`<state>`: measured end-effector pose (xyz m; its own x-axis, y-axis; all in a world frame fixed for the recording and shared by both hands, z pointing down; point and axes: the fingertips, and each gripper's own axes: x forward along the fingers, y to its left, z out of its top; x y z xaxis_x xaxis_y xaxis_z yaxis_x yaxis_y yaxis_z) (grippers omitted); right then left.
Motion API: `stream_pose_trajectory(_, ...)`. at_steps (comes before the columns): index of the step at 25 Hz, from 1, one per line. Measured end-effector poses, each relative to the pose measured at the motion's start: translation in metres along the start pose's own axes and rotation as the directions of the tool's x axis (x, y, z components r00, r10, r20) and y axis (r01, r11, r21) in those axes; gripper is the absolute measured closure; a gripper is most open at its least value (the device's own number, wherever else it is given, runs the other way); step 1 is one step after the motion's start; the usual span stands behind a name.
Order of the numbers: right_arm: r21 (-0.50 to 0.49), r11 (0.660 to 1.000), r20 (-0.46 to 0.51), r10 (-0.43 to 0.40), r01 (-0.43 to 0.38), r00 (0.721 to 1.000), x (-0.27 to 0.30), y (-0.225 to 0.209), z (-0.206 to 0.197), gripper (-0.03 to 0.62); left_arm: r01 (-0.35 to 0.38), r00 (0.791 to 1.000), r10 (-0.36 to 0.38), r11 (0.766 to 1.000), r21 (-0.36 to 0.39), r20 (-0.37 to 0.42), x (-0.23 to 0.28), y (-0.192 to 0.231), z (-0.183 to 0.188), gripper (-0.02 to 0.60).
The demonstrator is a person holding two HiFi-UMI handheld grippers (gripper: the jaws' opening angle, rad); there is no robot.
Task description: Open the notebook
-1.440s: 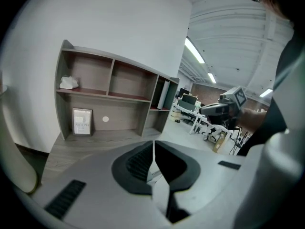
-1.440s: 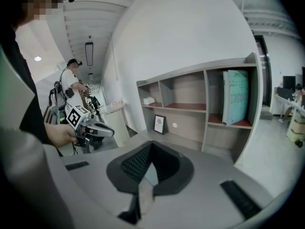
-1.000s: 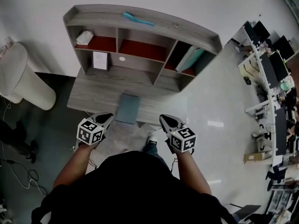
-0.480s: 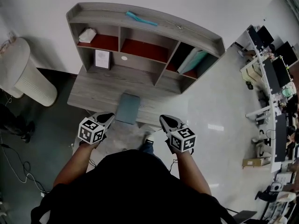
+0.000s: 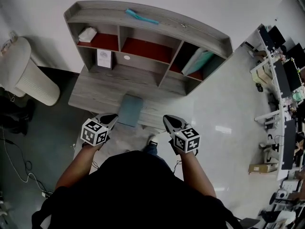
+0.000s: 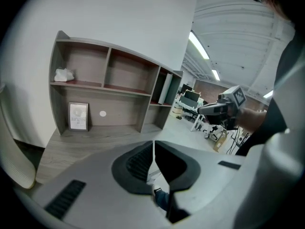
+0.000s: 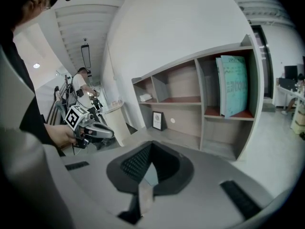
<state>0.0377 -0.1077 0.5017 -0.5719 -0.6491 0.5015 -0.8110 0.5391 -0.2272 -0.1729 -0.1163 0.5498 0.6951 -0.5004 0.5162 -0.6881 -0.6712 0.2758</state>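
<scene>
The notebook (image 5: 130, 110) is a closed grey-blue book lying flat at the front edge of the grey wooden desk (image 5: 95, 92). My left gripper (image 5: 107, 119) hovers just off the desk's front edge, to the left of the notebook, and its jaws are shut on nothing (image 6: 153, 142). My right gripper (image 5: 170, 121) hovers to the right of the notebook, also off the edge. Its jaws meet at the tip with nothing held (image 7: 151, 143). Neither gripper touches the notebook. Each gripper shows in the other's view: right gripper (image 6: 209, 109), left gripper (image 7: 102, 132).
A shelf hutch (image 5: 143, 25) stands at the back of the desk. It holds a small picture frame (image 5: 103, 58), a white cloth (image 5: 87, 34), teal books (image 5: 198, 61) and a teal item (image 5: 141, 18) on top. A white ribbed bin (image 5: 28, 80) stands left; office desks far right.
Both grippers have crept slightly toward the desk's front edge. Their jaws stay shut, and the notebook lies closed in the same place.
</scene>
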Motion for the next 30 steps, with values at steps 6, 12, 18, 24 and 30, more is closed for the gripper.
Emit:
stream_pose_trajectory(6,0.012,1.000,-0.017,0.013,-0.013,1.000,0.001,-0.022,-0.001,0.594,-0.004,1.000,0.004,1.000,-0.011,-0.025,0.022,-0.004,0.002,0.563)
stream_pose_trajectory(12,0.035,0.999,-0.043,0.030,-0.028,0.999,0.006,-0.041,-0.011,0.594,-0.016,0.998,0.015,1.000,-0.019,-0.061,0.039,-0.004,0.000,0.563)
stream_pose_trajectory(18,0.054,0.997,-0.070,0.053,-0.050,0.996,0.012,-0.050,-0.022,0.594,-0.018,0.995,0.017,1.000,-0.015,-0.094,0.054,-0.006,-0.002,0.563)
stream_pose_trajectory(24,0.111,0.992,-0.087,0.077,-0.067,0.993,0.016,-0.058,-0.034,0.594,-0.008,0.993,0.006,1.000,-0.014,-0.119,0.068,-0.008,-0.006,0.563)
stream_pose_trajectory(30,0.122,0.990,-0.120,0.081,-0.066,0.990,0.019,-0.064,-0.048,0.594,-0.004,0.988,0.003,1.000,-0.001,-0.153,0.082,-0.009,-0.013,0.563)
